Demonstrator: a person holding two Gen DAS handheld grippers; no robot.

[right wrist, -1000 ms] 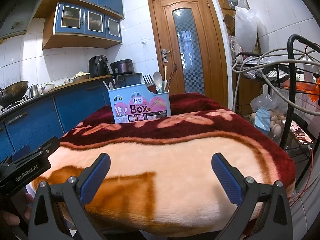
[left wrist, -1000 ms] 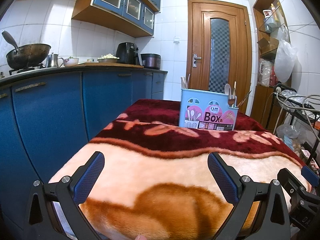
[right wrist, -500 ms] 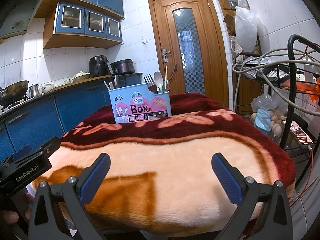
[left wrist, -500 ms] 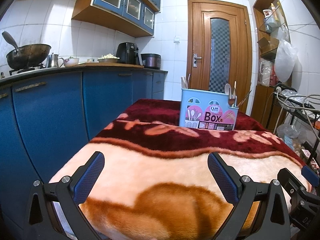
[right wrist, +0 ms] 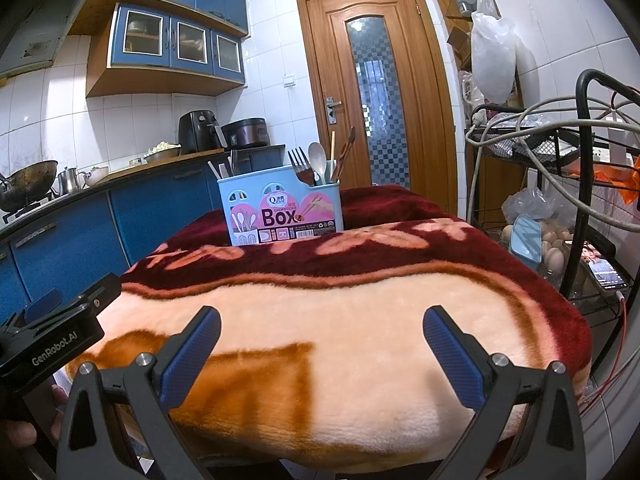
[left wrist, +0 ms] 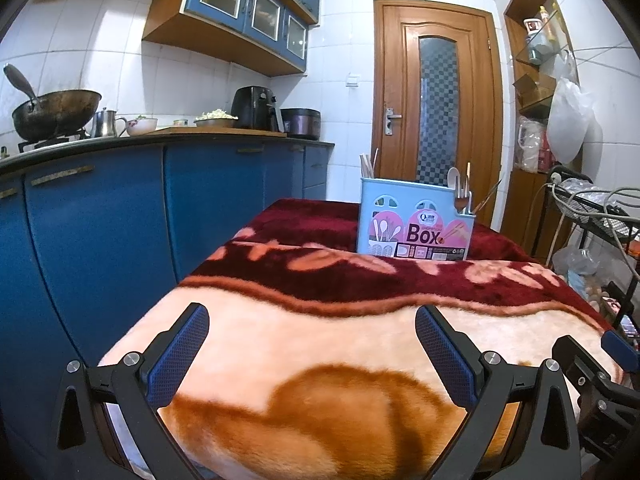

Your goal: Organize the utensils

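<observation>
Surface: a table is covered by a plush blanket [left wrist: 360, 344], cream and orange at the near end, dark red by the utensil box.
Utensil box: a pale blue holder [right wrist: 282, 210] labelled "Box" is stood upright on the dark red end of the blanket, well apart from both grippers.
Contents: a fork [right wrist: 299, 165], a spoon [right wrist: 318, 156] and chopsticks [right wrist: 333, 148] are seen upright in the box's right compartment.
Room: blue cabinets [left wrist: 120, 216] are seen left of the box, a wooden door [left wrist: 438, 104] behind it, a wire rack [right wrist: 580, 168] to its right.
Left gripper [left wrist: 312, 330]: held spread wide over the near end, nothing gripped.
Right gripper [right wrist: 322, 330]: likewise spread wide and empty.
</observation>
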